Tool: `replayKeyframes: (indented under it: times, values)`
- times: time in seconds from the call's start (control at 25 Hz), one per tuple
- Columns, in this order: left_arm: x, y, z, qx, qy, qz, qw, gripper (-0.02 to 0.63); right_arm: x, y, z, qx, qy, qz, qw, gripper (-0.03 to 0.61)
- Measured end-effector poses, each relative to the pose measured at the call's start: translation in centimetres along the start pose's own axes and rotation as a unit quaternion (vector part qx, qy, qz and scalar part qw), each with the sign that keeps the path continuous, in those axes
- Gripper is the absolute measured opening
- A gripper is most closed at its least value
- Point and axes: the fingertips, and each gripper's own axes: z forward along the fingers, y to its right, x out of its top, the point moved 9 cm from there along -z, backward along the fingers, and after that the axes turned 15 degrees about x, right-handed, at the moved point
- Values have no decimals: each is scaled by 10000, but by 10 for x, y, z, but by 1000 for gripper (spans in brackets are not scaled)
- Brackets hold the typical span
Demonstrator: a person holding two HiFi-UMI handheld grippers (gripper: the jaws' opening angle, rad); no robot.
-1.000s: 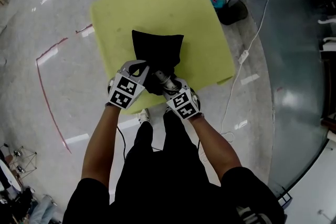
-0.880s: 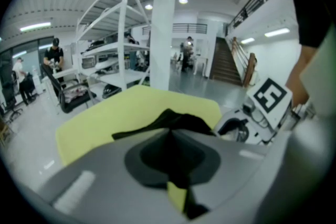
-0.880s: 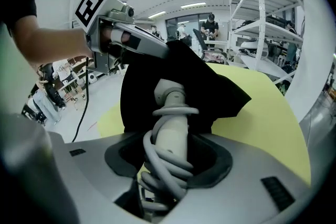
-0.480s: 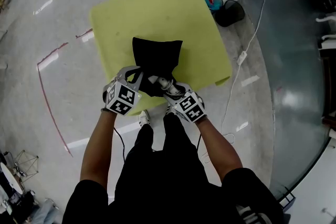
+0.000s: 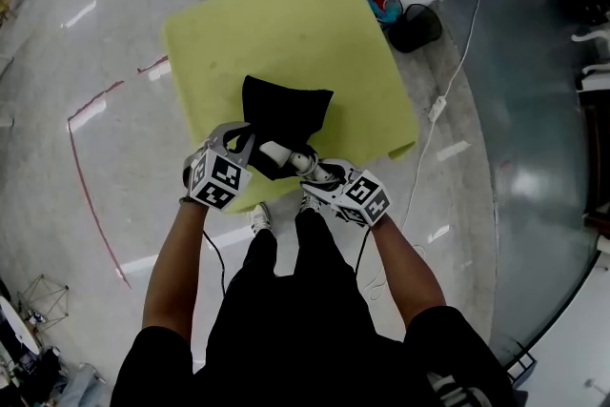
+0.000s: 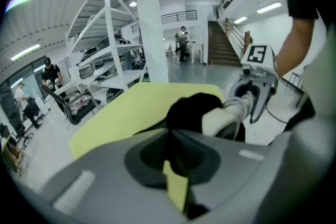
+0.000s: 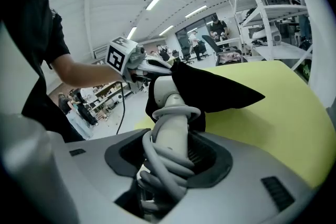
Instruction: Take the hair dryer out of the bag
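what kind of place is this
Probably a big open industrial hall or lab workspace: tall white metal racks, a staircase to an upper level, and a polished floor.

head view: overhead, far | gripper views: close, opposed; all share bag [image 5: 286, 110]

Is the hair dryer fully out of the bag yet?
No, the far end of the hair dryer is covered by the black bag; only its cord-wrapped handle sticks out.
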Motion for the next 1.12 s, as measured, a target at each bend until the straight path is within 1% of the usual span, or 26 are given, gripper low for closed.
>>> replayKeyframes:
  times: [0.2, 0.24, 0.36, 0.56, 0.76, 0.96, 1.12]
  values:
    - [1, -1, -2, -77, 21, -45, 10000, 14, 1, -8, -9, 365, 214, -16, 9991, 209]
    - [0, -1, -1, -119, 33, -155, 9998, 14, 1, -9, -11, 440, 265, -4, 9987, 209]
    - [-2, -3, -2, -267, 75, -665, 9974, 14, -1, -11, -17, 655, 440, 53, 9969, 209]
    - [-3, -6, -3, -317, 146, -982, 9946, 14, 1, -12, -21, 970, 674, 157, 9929, 209]
    - [-2, -6, -5, -259, 189, -1017, 9943, 14, 4, -18, -23, 1277, 1007, 254, 9864, 209]
    - [-3, -11, -6, -194, 204, -1373, 9901, 14, 10, -22, -26, 1561, 1450, 428, 9761, 209]
    - [-2, -16, -3, -15, 205, -1577, 9873, 14, 18, -27, -27, 1832, 1630, 408, 9686, 209]
